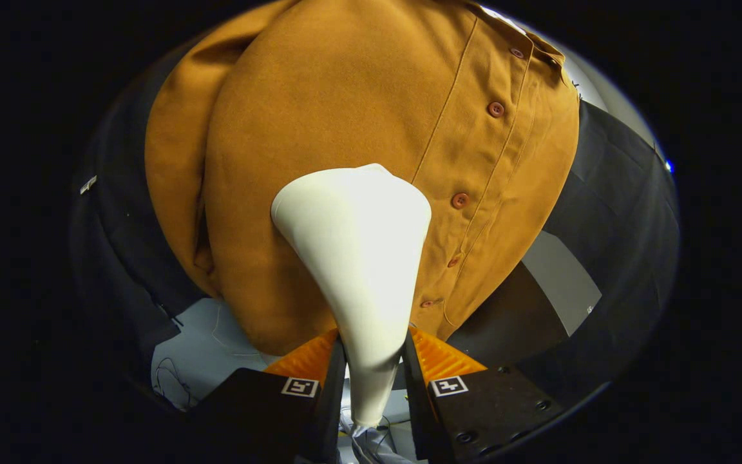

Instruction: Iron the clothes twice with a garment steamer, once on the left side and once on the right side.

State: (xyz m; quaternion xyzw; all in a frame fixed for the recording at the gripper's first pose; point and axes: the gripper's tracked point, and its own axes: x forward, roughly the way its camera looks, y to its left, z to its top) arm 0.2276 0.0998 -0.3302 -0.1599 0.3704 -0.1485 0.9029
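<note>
Shirt [345,129] hangs straight ahead of the claw [374,361], whose two fingers are clamped on the steamer [358,258] handle, its long axis running forward so the wide head lies on the cloth just left of the buttons [460,200].

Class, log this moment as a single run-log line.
gripper: shut on steamer | steamer: head against shirt | shirt: hanging, buttoned | contact: beside button placket

White garment steamer [358,258], flared head against the hanging mustard-brown buttoned shirt [319,116], left of its placket.
</note>
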